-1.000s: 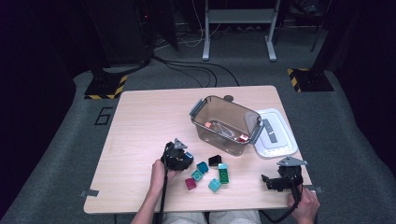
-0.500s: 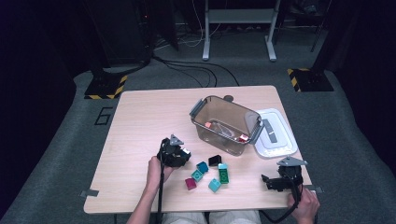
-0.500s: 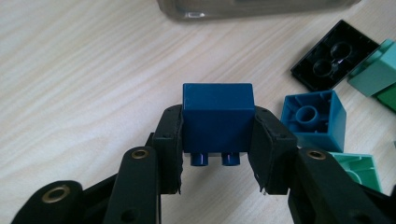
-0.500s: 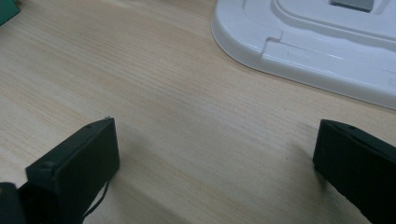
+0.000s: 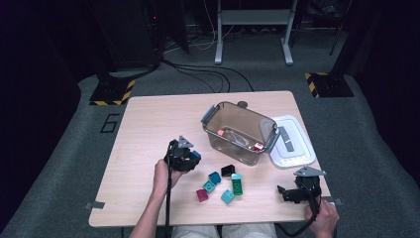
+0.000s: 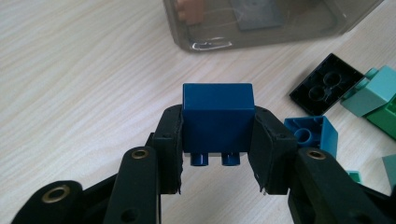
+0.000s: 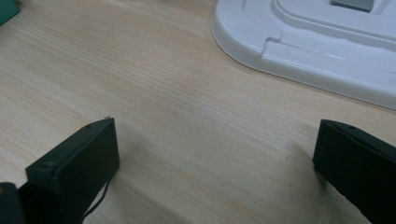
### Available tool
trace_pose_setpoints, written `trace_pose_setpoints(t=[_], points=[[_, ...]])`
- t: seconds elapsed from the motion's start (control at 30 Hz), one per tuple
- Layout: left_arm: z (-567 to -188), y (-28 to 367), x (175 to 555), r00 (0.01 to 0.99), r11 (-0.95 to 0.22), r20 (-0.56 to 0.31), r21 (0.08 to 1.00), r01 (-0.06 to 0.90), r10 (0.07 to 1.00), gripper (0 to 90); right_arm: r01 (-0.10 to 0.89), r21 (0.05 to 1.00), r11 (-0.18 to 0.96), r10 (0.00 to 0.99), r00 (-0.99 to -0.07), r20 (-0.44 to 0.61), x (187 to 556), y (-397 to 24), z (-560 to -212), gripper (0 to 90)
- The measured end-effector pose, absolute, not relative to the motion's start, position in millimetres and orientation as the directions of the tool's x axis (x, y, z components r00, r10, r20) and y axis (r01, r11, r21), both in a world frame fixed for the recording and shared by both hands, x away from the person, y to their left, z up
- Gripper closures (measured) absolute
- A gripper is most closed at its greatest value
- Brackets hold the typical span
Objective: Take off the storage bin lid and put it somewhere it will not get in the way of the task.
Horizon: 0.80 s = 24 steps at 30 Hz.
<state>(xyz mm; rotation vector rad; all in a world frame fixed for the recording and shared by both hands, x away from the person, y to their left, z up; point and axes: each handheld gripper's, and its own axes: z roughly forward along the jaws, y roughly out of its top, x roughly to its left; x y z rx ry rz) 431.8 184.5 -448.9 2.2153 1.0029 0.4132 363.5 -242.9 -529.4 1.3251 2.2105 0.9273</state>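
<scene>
My left gripper (image 6: 218, 154) is shut on a dark blue brick (image 6: 218, 116), its studs pointing back toward the camera; it hangs above the table left of the loose bricks. In the high view that left gripper (image 5: 190, 157) holds the blue brick (image 5: 195, 156) left of the clear bin (image 5: 240, 131). A black brick (image 6: 325, 84), a teal brick (image 6: 312, 134) and a mint brick (image 6: 380, 91) lie on the wood to the right. My right gripper (image 5: 286, 193) rests open near the table's front right edge, nothing between its jaws (image 7: 215, 158).
The clear bin holds a few small pieces, red and orange among them. Its white lid (image 5: 292, 141) lies flat at the bin's right, also ahead of my right gripper (image 7: 317, 42). Several loose bricks (image 5: 223, 186) sit near the front middle of the table (image 5: 148, 124).
My left gripper has risen a little with the blue brick in it. The right gripper has kept still.
</scene>
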Motion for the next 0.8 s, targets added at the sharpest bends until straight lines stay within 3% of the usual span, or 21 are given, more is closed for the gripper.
trace_pose_setpoints(t=[0.8], points=[[-419,183,437,0.669,-0.507,0.053,0.697,0.507,0.742,58.6,0.615,0.714,0.334,0.881,-0.474,-0.004,363,-243,-529,0.0]])
